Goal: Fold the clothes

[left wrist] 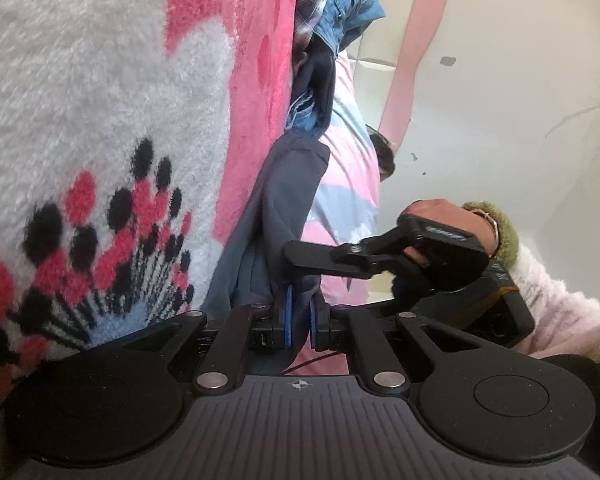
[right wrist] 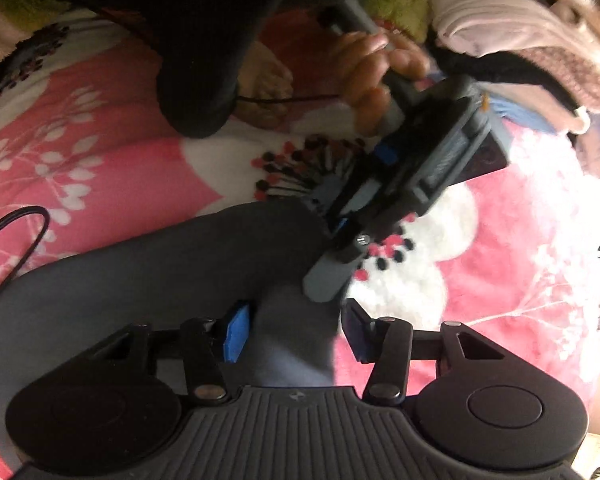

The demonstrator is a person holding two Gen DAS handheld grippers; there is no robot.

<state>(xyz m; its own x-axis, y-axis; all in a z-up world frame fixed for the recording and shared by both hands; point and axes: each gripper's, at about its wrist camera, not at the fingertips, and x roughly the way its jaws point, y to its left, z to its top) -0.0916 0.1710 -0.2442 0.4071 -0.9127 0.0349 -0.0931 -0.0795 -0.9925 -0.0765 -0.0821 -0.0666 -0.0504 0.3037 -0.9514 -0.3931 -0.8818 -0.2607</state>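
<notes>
A dark grey garment (left wrist: 276, 200) lies on a fluffy pink and white floral blanket (left wrist: 100, 80). My left gripper (left wrist: 301, 320) is shut on a fold of this garment, with cloth pinched between its blue pads. In the right wrist view the same grey garment (right wrist: 140, 280) spreads to the left, and a ridge of it runs between the fingers of my right gripper (right wrist: 296, 334). That gripper stands wide open, its pads well apart from each other. The left gripper (right wrist: 340, 232) shows just ahead, held by a hand (right wrist: 368, 76). The right gripper (left wrist: 300, 258) hovers just beyond the left one.
A pile of clothes, with blue jeans and a plaid shirt (left wrist: 340, 8), sits at the far end of the blanket beside a pink and pale blue cloth (left wrist: 348, 160). A black garment (right wrist: 204, 40) hangs above. A black cable (right wrist: 20, 232) loops at left. A fluffy pink sleeve (left wrist: 560, 312) is at right.
</notes>
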